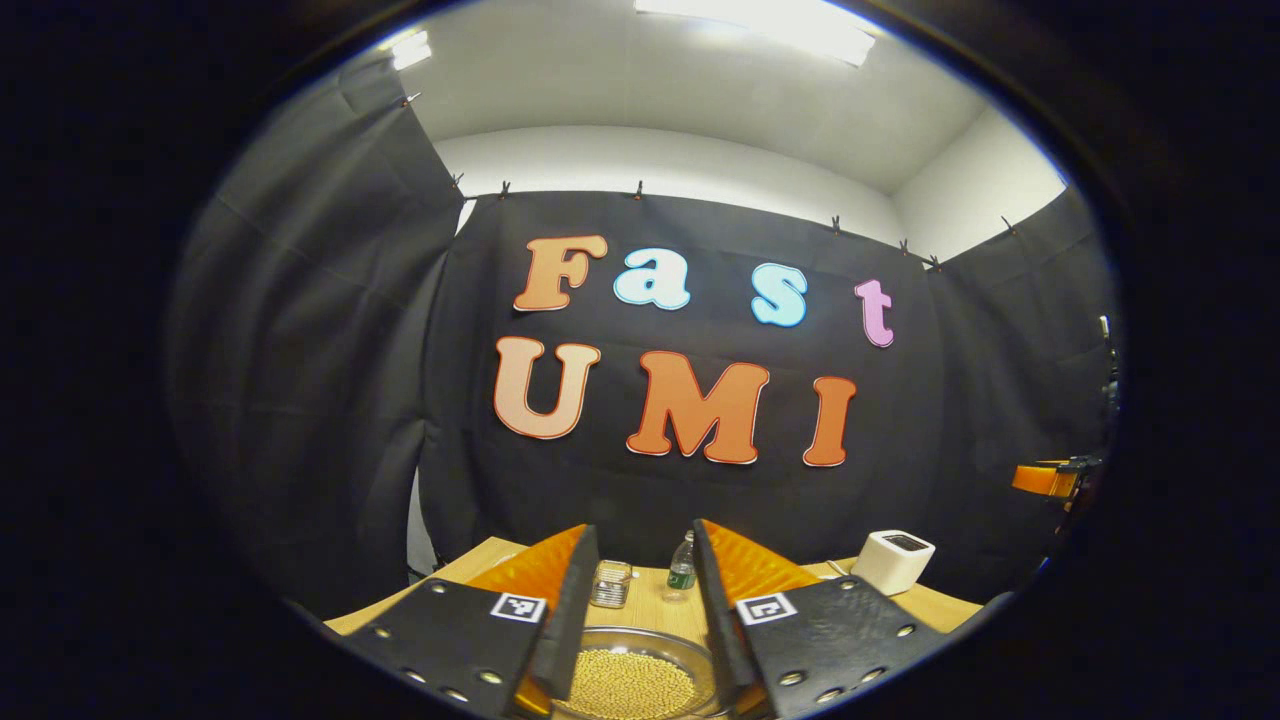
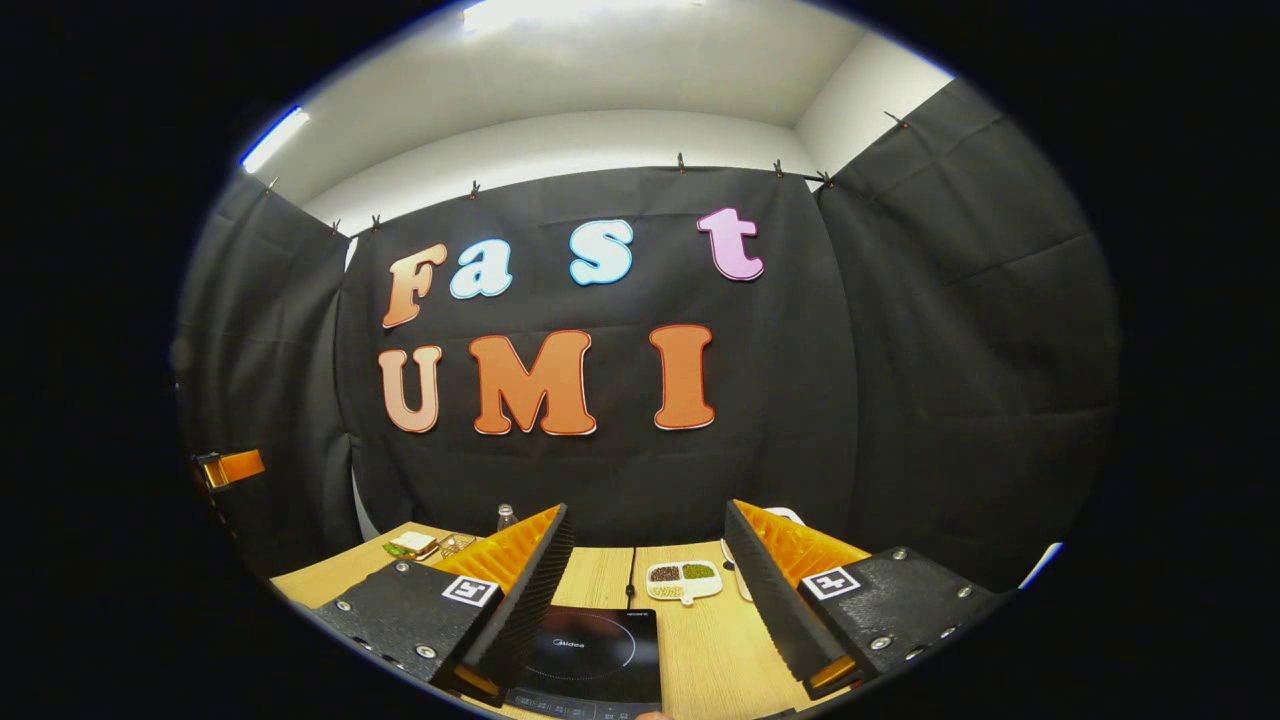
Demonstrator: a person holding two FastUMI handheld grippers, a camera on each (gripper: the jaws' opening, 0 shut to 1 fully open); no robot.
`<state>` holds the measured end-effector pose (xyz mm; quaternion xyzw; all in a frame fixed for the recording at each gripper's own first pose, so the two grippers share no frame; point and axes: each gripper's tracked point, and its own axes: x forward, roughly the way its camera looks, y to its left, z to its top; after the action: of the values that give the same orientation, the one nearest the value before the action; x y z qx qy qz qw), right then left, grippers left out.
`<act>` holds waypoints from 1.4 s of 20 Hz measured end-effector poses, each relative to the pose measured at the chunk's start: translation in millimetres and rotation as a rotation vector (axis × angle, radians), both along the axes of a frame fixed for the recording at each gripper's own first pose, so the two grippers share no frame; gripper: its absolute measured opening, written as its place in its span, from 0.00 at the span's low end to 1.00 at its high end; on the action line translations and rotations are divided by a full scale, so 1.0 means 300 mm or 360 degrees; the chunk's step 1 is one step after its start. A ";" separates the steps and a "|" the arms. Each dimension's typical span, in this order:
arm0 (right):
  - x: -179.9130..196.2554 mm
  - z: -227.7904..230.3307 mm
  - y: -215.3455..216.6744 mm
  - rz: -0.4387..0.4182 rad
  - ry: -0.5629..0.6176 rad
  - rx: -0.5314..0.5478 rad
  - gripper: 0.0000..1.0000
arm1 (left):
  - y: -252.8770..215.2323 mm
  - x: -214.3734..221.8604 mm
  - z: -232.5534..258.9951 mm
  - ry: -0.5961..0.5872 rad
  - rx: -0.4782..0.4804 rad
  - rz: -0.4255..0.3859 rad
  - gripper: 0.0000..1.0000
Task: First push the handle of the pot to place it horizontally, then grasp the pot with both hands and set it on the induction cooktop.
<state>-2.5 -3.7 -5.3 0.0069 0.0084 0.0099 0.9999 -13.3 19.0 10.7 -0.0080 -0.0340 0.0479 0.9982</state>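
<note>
Over a wooden table (image 2: 700,650), the left gripper (image 1: 640,610) hovers with fingers apart above a glass pot (image 1: 630,680) of yellow beans — nothing held. The right gripper (image 2: 645,600), fingers also spread, hangs over the black cooktop (image 2: 590,650) — a divided dish (image 2: 683,578) just beyond.
</note>
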 end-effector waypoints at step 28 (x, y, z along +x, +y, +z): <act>0.015 -0.065 0.094 0.0059 0.0074 0.0039 0.95 | -0.158 -0.161 -0.459 0.0557 0.0080 -0.0447 0.02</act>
<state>2.0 24.5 -24.6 0.0194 0.0318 0.0285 0.9989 -61.5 -28.2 -126.9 0.0208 0.1399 -0.0919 0.9857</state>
